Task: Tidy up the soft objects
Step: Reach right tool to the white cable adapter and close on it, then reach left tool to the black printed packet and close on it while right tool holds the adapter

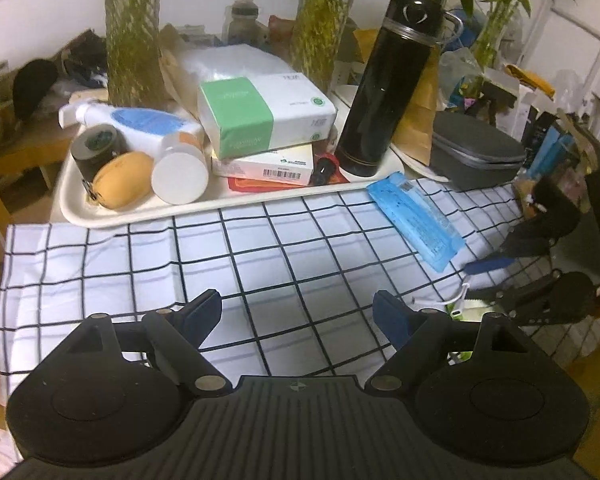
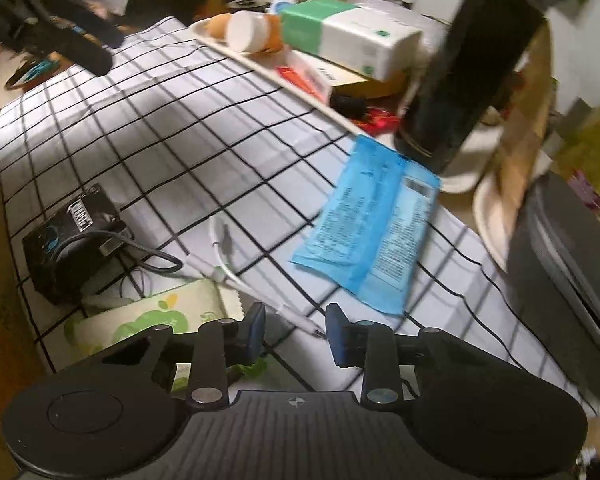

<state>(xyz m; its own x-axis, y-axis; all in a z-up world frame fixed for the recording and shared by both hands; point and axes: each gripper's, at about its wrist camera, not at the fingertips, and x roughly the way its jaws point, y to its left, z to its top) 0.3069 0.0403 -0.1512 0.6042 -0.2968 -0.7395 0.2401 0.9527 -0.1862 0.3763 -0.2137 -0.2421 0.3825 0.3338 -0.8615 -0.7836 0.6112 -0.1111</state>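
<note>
Right gripper hovers with jaws partly spread astride a white cable, pinching nothing; the blue soft packet lies just beyond on the checked cloth. Closing now risks snagging cable. Left gripper stands wide, empty.

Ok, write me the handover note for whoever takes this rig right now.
Left gripper: open, empty, above the checked cloth.
Right gripper: jaws part-way apart, gripping nothing; the end of the white cable lies between them.
Blue packet: flat on the cloth, beside the tray.
Green-print tissue pack: at the cloth's near edge, by the right gripper.
Done: no sorting evident.
Left: probably collect the packet and tissue pack.
</note>
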